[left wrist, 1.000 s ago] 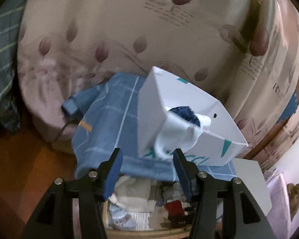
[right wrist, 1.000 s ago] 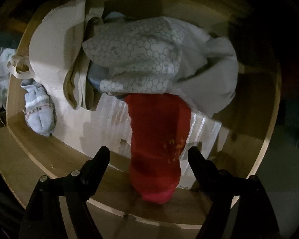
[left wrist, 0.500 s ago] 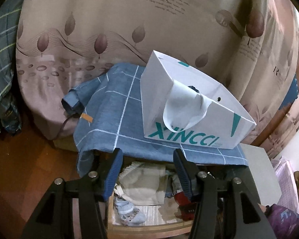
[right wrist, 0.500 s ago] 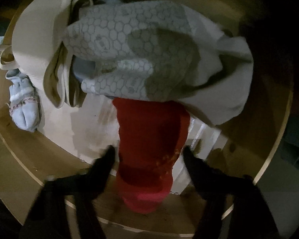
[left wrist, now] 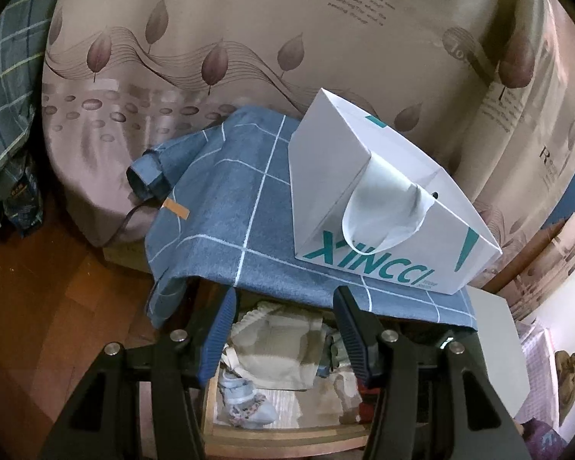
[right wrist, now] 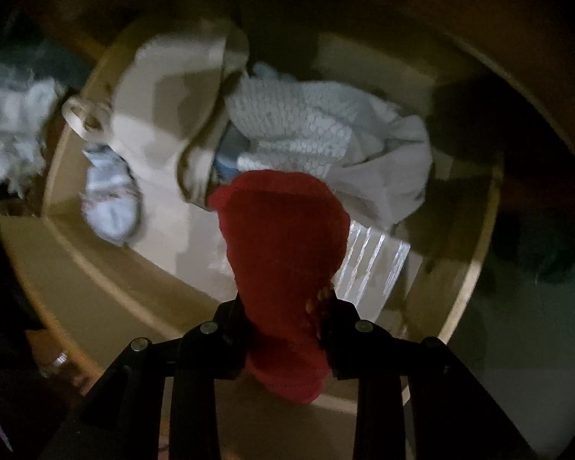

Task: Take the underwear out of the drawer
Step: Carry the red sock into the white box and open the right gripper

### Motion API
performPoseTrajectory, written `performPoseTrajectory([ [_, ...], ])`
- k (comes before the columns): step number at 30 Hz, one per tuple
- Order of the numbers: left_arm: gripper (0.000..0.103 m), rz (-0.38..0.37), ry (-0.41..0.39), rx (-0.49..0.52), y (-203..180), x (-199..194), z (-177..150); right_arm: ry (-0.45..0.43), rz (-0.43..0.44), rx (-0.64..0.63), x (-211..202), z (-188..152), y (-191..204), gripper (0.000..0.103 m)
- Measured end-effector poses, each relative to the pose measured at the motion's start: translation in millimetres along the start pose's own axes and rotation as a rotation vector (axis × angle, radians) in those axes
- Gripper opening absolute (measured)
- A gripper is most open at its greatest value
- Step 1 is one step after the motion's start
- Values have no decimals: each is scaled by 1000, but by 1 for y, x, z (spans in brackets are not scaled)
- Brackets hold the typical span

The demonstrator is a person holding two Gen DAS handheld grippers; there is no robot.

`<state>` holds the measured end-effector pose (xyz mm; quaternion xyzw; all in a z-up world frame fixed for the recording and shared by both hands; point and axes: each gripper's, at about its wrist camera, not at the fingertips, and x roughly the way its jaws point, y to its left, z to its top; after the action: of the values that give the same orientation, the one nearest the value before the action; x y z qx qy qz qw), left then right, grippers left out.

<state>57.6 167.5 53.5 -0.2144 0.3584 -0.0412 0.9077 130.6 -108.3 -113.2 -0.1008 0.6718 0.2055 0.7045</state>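
Note:
In the right wrist view my right gripper (right wrist: 283, 318) is shut on a red garment (right wrist: 280, 237) and holds it over the open wooden drawer (right wrist: 107, 283). The drawer holds a beige garment (right wrist: 165, 107), a white honeycomb-patterned garment (right wrist: 306, 126) and pale blue socks (right wrist: 111, 199). In the left wrist view my left gripper (left wrist: 283, 329) is open and empty above the same drawer (left wrist: 287, 435), where the beige garment (left wrist: 276, 356) and socks (left wrist: 245, 406) show.
A blue checked cloth (left wrist: 241, 211) covers the cabinet top, with a white XINCCI paper bag (left wrist: 379, 207) on it. A leaf-patterned curtain (left wrist: 249, 38) hangs behind. A folded umbrella (left wrist: 147, 176) lies at the cloth's left edge. Wooden floor (left wrist: 38, 287) is at the left.
My right gripper has closed on the red garment and lifted it back from the pile. My left gripper has pulled back from the paper bag, staying open.

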Motion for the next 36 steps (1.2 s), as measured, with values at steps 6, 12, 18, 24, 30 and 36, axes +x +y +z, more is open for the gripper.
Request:
performPoseTrajectory([
  [6,54,24,13,31,-4,2,-1,-130,94,58,-41,-24,-7,28],
  [12,54,24,5,35,-4,-2,-2,-255,156,76,-88,-37,-14,28],
  [18,54,23,4,24,-2,-4,-1,-382,199,56,-152,-41,2,28],
  [24,54,16,11,7,3,-4,0,-524,226,38,-233,-39,8,28],
  [30,55,10,17,-6,5,-3,0,-620,171,31,-297,-10,1,28],
  [36,55,14,13,7,4,-4,-1,-663,136,57,-325,41,-16,29],
])
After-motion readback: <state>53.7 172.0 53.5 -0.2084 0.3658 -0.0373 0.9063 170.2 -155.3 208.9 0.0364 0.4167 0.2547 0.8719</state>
